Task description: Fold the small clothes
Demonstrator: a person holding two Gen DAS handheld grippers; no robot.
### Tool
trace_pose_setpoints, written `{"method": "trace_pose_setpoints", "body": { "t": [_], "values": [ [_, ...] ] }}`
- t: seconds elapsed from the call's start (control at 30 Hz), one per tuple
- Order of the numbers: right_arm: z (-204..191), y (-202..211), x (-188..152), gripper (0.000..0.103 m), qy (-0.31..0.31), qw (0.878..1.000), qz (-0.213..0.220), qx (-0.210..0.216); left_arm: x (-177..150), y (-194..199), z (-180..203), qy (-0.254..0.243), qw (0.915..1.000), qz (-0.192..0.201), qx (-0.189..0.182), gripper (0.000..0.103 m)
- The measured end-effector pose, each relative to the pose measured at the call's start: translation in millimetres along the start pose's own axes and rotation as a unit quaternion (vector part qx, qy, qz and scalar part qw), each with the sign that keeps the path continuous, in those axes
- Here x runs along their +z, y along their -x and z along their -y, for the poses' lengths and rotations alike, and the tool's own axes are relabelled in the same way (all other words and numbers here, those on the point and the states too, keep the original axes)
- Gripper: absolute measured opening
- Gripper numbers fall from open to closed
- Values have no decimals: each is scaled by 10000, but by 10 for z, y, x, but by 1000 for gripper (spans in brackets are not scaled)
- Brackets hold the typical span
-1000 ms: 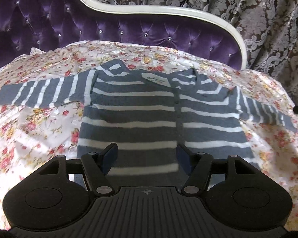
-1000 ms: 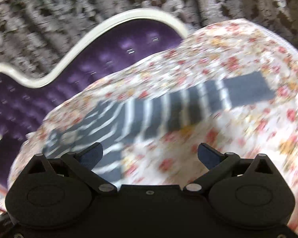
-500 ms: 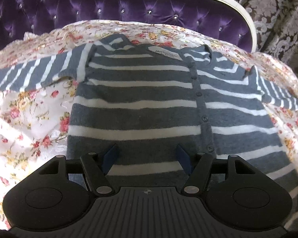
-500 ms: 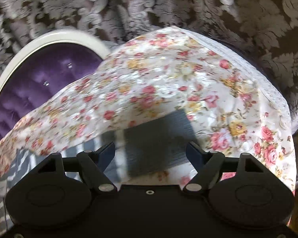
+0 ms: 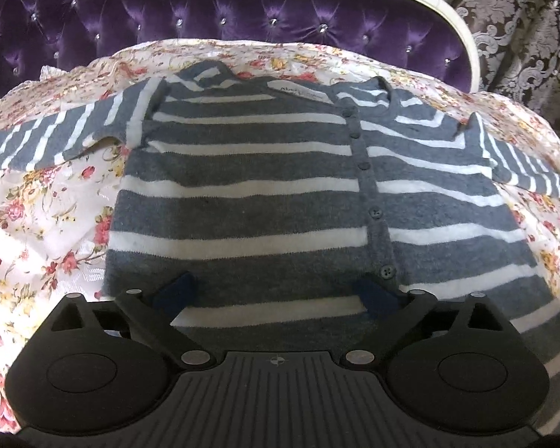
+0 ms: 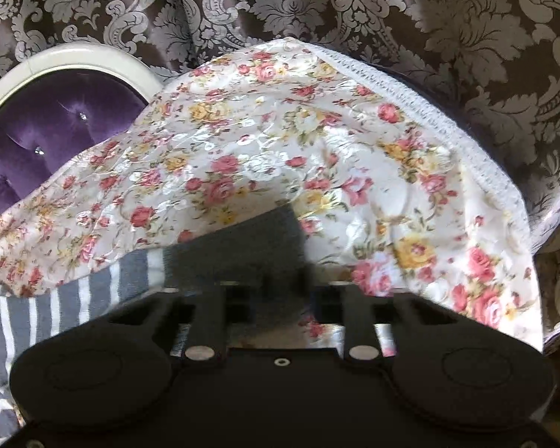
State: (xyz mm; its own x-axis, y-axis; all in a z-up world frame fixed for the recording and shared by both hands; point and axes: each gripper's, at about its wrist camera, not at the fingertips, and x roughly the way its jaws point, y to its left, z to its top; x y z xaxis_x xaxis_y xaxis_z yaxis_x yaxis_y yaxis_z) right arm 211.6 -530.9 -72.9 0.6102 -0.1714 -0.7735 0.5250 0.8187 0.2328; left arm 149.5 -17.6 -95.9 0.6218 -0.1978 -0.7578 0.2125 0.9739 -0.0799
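A small grey cardigan with white stripes (image 5: 265,201) lies flat, front up, on a floral cloth (image 5: 44,231), sleeves spread left and right. My left gripper (image 5: 280,295) is open just above its lower hem, left of the button band. In the right wrist view the right sleeve's grey cuff (image 6: 242,246) lies on the floral cloth (image 6: 280,149). My right gripper (image 6: 280,283) is low over the cuff with its jaws drawn close together around the cuff end; the fingertips are blurred and partly hidden.
The cloth covers a purple tufted sofa (image 5: 242,26) with a cream frame (image 5: 463,37). Brown damask curtains (image 6: 354,3) hang behind. The cloth's lace edge (image 6: 448,127) drops off close beyond the cuff.
My left gripper has moved closer over the cardigan's hem and stayed open. My right gripper swung along the sleeve to the cuff, dropped onto it and closed.
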Motion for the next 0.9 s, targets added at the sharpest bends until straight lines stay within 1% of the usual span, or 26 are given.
{"method": "trace_pose_setpoints", "body": {
  "t": [0.03,0.1,0.2,0.3,0.37,0.43,0.47,0.53,0.67,0.77,0.9],
  "values": [
    [17,8,13,18,-74,9999,-17,80,5,-7,7,-17,10000,-27,8,98],
    [-7,67,41,17,-120,9999,53,102,11,-15,10,-77,10000,-60,-17,100],
    [-145,241,101,17,88,9993,309,177,15,-16,9,-265,9995,-124,-72,100],
    [-301,443,191,16,225,9980,461,369,20,8,-23,-225,9995,-155,-127,99],
    [-441,593,245,16,328,9963,567,562,23,20,-30,-176,9996,-173,-117,99],
    [-645,756,275,16,507,9931,638,846,30,37,-42,-105,9997,-180,-102,97],
    [-766,835,282,16,642,9910,673,964,34,48,-52,-73,9998,-180,-93,95],
    [-1038,994,264,16,909,9851,734,1264,48,70,-75,-11,9998,-185,-109,94],
    [-1604,1256,166,16,1311,9694,772,1927,84,126,-150,163,9997,-123,-165,93],
    [-2045,1350,23,16,1541,9553,660,2436,110,183,-194,205,9997,-21,-118,93],
    [-2585,1297,-246,16,1773,9366,368,2999,142,231,-252,290,9995,61,-120,93]
  ]
}}
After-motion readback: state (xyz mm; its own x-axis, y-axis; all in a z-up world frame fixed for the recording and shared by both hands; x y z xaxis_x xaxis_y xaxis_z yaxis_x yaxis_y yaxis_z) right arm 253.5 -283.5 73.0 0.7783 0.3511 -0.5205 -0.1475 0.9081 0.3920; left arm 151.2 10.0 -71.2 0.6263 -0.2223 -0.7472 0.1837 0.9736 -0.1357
